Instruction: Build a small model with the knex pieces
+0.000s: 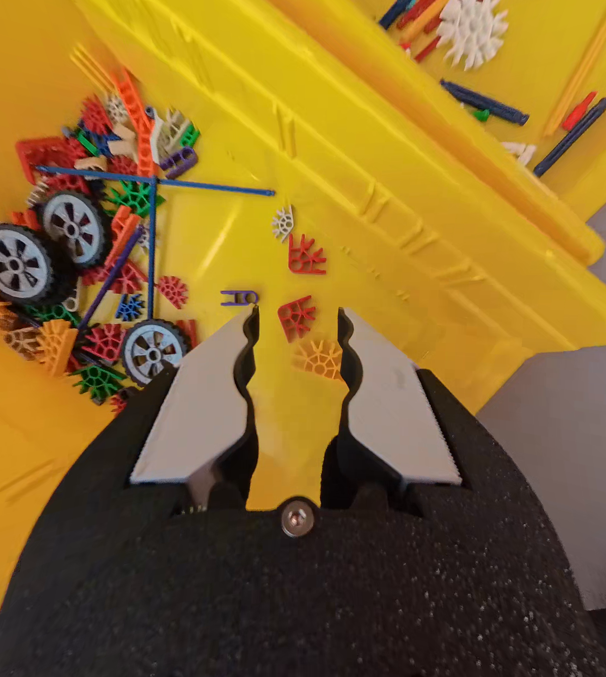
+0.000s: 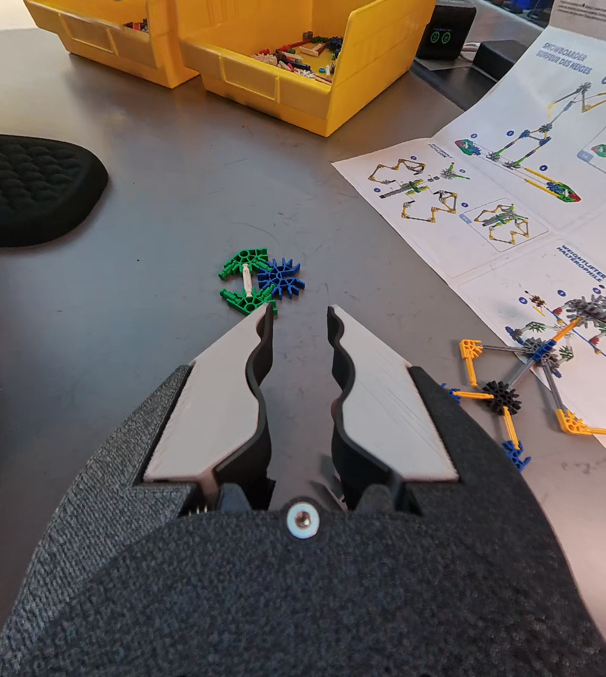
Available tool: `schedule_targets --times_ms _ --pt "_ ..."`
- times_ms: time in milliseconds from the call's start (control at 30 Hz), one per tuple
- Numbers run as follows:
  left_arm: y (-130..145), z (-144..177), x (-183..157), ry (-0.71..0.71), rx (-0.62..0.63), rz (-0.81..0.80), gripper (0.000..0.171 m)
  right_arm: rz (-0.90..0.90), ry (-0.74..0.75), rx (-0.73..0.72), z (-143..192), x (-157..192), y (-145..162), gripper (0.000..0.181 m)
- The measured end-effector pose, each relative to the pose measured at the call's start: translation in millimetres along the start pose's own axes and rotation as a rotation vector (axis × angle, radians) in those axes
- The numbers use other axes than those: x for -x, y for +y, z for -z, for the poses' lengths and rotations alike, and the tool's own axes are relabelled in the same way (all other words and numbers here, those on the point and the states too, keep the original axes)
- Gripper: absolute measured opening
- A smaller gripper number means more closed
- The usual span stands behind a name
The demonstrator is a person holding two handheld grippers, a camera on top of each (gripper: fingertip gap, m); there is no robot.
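My left gripper [image 1: 297, 311] is open and empty, reaching down into a yellow bin [image 1: 220, 234]. A red connector [image 1: 296, 318] lies between its fingertips, an orange connector [image 1: 318, 359] just below it, and a small purple clip [image 1: 239, 297] by the left fingertip. My right gripper [image 2: 298, 309] is open and empty above the grey table [image 2: 155, 190]. Just beyond its left fingertip lies a small assembly of two green connectors [image 2: 244, 262], a white rod [image 2: 246, 279] and a blue connector [image 2: 281, 279].
A pile of wheels [image 1: 14, 264], rods and connectors fills the bin's left side. A second yellow bin [image 1: 550, 73] holds rods. In the right wrist view, two yellow bins [image 2: 294, 91] stand at the back, an instruction sheet [image 2: 513, 205] and a partial build [image 2: 502, 397] at right, a black pad [image 2: 26, 187] at left. The tips of one gripper are about 50 cm away from the tips of the other.
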State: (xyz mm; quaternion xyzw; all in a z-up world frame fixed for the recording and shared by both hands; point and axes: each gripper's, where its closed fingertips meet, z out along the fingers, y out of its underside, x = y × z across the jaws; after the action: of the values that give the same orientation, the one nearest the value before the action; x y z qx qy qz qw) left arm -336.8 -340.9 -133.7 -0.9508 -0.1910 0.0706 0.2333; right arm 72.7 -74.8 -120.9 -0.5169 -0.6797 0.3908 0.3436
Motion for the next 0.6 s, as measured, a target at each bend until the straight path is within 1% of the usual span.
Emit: schedule_targets --times_ms 67,200,300,333,433,500,533,600 --pt "8.5 -10.9 -1.1 0.015 0.022 0.014 0.042 -0.003 0.002 0.002 -0.2 -0.5 0.5 0.028" --pt "16.5 -19.5 4.0 -0.007 0.064 0.012 0.040 -0.005 0.003 0.002 -0.1 -0.6 0.6 0.028" --pt "20.7 -25.1 4.4 -0.009 0.085 0.003 0.032 0.003 0.006 0.002 0.4 -0.3 0.8 0.028" --pt "20.1 -26.5 3.3 0.000 0.077 0.006 0.023 0.006 0.007 0.004 0.5 -0.3 1.3 0.028" --pt "17.6 -26.7 6.2 -0.015 0.049 0.016 0.023 0.008 0.009 0.005 0.6 -0.6 1.4 0.027" --pt "14.2 -21.0 10.8 -0.060 0.022 0.001 0.023 0.005 0.011 0.001 1.0 -1.0 0.9 0.027" --pt "8.5 -13.8 12.3 -0.083 -0.011 -0.003 0.023 0.005 0.012 0.000 1.4 -1.3 0.7 0.027" --pt "-11.9 11.4 16.1 -0.152 -0.120 -0.007 0.023 0.002 0.017 -0.006 2.3 -2.3 -0.1 0.028"
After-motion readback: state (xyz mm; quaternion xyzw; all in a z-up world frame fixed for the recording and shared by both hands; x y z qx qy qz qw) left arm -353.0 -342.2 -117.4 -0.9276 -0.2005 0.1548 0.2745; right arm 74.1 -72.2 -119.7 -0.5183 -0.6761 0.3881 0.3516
